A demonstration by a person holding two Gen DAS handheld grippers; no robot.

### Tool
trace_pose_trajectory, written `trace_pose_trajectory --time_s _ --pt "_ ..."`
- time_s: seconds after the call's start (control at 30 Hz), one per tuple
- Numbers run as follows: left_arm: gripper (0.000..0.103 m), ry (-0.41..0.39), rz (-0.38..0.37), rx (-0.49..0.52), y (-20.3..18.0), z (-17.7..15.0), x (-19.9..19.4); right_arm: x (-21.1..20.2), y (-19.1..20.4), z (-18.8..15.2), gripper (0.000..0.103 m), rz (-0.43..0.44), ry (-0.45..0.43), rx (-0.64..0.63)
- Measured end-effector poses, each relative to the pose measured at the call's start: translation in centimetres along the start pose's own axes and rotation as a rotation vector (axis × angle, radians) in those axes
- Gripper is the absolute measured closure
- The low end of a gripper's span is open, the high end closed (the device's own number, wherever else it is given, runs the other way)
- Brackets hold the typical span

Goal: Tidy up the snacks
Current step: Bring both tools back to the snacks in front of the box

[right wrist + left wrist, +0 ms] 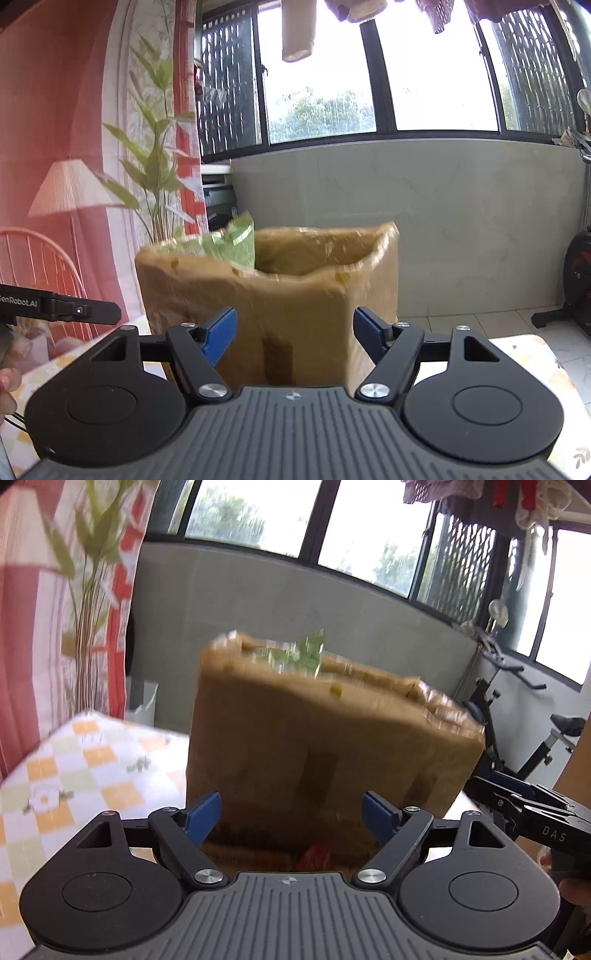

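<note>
Closing carelessly, either spread, empty gripper, left gripper (291,814) or right gripper (293,332), could tip the cardboard box (266,306); its green packet (236,243) at eleven o'clock might spill.

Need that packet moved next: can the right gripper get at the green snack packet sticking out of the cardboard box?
Probably yes: the green snack packet pokes above the cardboard box's open rim, and the right gripper is open and empty.

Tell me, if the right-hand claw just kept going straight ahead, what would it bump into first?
Most likely the brown cardboard box directly ahead: its near wall fills the gap between the open jaws of the right gripper. How close it is remains unclear.
</note>
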State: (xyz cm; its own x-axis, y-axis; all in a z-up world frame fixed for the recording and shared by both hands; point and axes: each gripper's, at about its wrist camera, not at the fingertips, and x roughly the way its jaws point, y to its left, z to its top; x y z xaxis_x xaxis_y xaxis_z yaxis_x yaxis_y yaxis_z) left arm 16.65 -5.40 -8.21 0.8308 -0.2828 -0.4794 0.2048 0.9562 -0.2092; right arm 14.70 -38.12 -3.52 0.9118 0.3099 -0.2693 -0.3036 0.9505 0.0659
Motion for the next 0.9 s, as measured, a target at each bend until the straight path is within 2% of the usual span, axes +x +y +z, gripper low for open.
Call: trace_pose_trajectory --time_s 0.07,0.2,0.4,0.63,0.9 --pt "0.018 0.038 0.019 -0.022 0.3 -1.2 0.5 0.2 -0.5 -1.3 0.03 -0.013 0.034 0.016" --pt "0.018 0.058 0.021 -0.072 1.6 -1.8 -0.2 -0.4 -1.8 -2.8 0.03 -0.03 0.067 0.073" --pt "0.018 -0.021 0.037 -0.188 4.2 0.5 -3.7 -2.3 -3.2 -2.4 0.03 -0.053 0.051 0.071" --pt "0.018 -0.089 0.08 -0.185 4.7 2.8 -7.3 -3.3 -3.1 -1.5 0.03 -0.059 0.02 0.063" --pt "0.018 -0.111 0.116 -0.218 5.2 3.7 -8.1 -3.5 -2.3 -1.5 0.03 -0.05 0.029 0.042"
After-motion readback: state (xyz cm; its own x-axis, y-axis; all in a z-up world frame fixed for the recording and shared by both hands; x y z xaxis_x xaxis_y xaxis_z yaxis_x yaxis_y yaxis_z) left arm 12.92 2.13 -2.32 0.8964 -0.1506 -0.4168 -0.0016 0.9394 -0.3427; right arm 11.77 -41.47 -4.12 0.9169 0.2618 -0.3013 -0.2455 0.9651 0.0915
